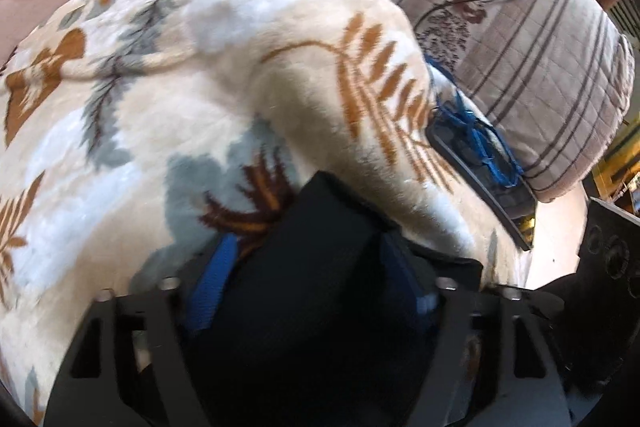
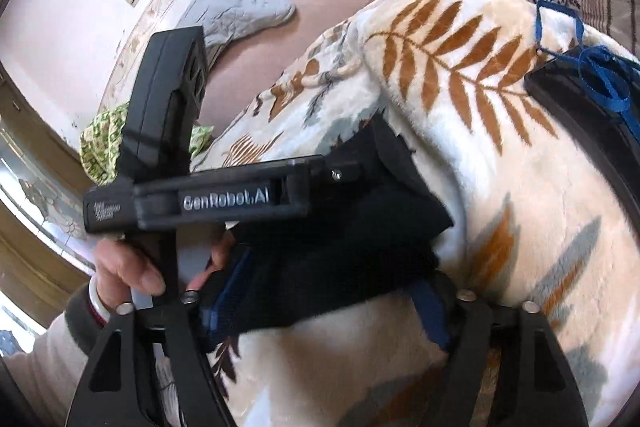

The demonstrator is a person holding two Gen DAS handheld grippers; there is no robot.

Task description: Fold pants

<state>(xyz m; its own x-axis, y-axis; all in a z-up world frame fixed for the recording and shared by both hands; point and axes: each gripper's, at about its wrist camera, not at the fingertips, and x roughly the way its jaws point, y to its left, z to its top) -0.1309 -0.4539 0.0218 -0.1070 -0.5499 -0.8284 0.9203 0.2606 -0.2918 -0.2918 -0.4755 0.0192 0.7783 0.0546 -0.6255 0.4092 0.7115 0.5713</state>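
The dark navy pants lie bunched and folded on a cream fleece blanket with leaf prints. In the left wrist view the cloth fills the space between my left gripper's blue pads, which close on it. In the right wrist view the pants sit between my right gripper's blue pads, which press its two sides. The left gripper's black body, held by a hand, crosses just above the pants.
A black tablet-like device with a blue cord lies on the blanket's right. A striped quilt lies behind. A grey mitten-shaped cloth and green patterned fabric lie on the brown sheet at left.
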